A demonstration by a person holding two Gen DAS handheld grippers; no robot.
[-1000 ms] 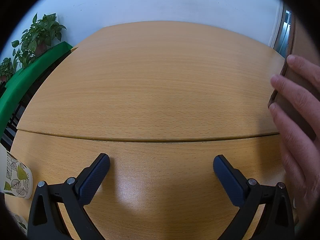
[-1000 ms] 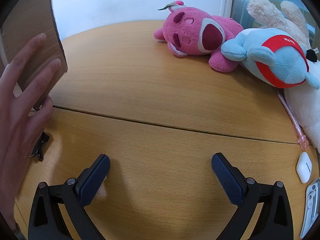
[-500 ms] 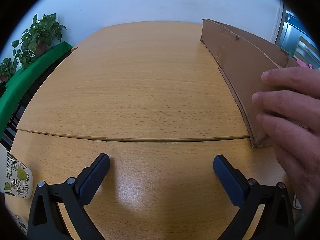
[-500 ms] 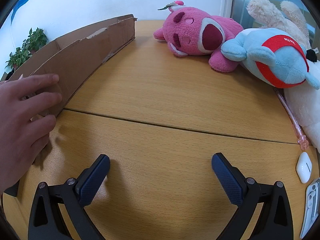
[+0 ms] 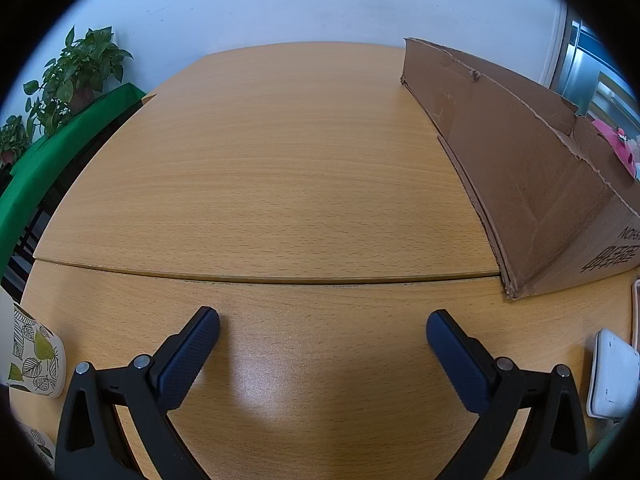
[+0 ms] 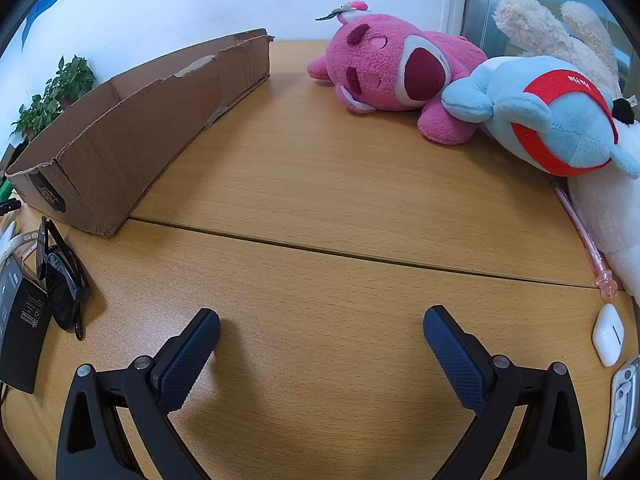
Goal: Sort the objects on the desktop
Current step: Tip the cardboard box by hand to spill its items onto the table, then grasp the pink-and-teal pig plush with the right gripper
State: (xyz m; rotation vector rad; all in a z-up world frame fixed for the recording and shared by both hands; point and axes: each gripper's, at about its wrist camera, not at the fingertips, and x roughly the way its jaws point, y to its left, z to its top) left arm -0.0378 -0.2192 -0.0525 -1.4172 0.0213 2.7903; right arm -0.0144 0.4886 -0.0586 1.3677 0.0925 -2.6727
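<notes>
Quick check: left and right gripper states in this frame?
Left gripper: open, holding nothing.
Right gripper: open, holding nothing.

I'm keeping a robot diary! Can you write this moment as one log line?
left gripper: open, empty | right gripper: open, empty | cardboard box: on table, between grippers | sunglasses: unsorted | earbud case: unsorted

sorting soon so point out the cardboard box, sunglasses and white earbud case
cardboard box (image 6: 132, 140): right wrist view, long side wall
sunglasses (image 6: 64, 284): right wrist view, dark lens
white earbud case (image 6: 608, 334): right wrist view, middle of shell
</notes>
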